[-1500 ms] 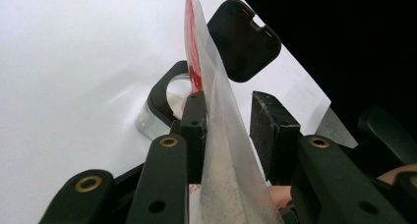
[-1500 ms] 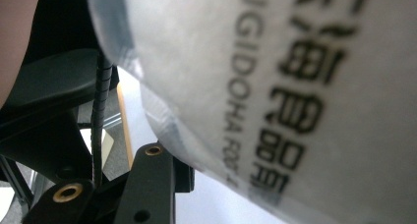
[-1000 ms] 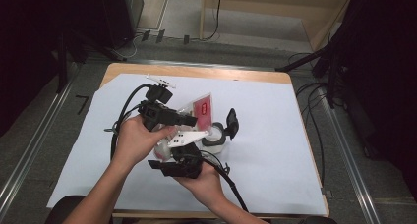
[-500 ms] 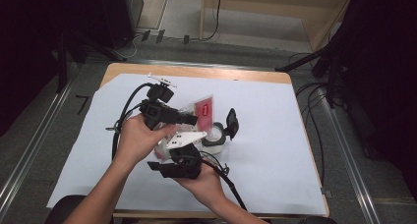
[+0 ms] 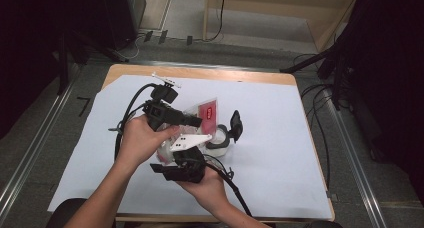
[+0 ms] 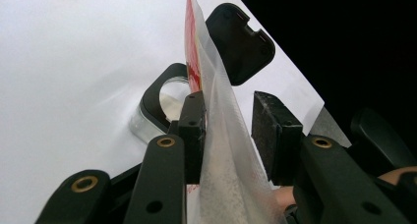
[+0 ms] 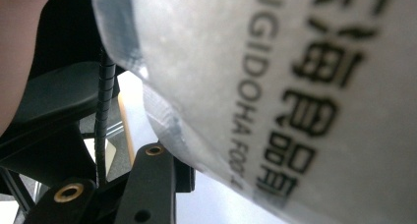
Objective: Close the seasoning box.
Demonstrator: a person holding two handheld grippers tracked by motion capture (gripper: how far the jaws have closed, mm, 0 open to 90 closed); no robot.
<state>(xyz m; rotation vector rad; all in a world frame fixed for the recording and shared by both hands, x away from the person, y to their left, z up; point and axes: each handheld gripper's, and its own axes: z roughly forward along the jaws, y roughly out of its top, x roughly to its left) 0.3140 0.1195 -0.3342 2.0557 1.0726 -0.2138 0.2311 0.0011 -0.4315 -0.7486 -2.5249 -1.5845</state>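
Left gripper view: my left gripper [image 6: 227, 123] has the plastic bag [image 6: 221, 150] between its jaws, one pad touching, the other apart, so it could slip. Right gripper [image 5: 182, 169] pinches the bag's near end. A tug could spill onto the jar [image 5: 219, 138].

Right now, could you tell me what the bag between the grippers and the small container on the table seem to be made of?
The bag looks like thin frosted plastic film: translucent, matte, creased, printed red. The container seems clear glossy plastic or glass with a black, likely plastic, collar and hinged lid; which one, I can't tell.
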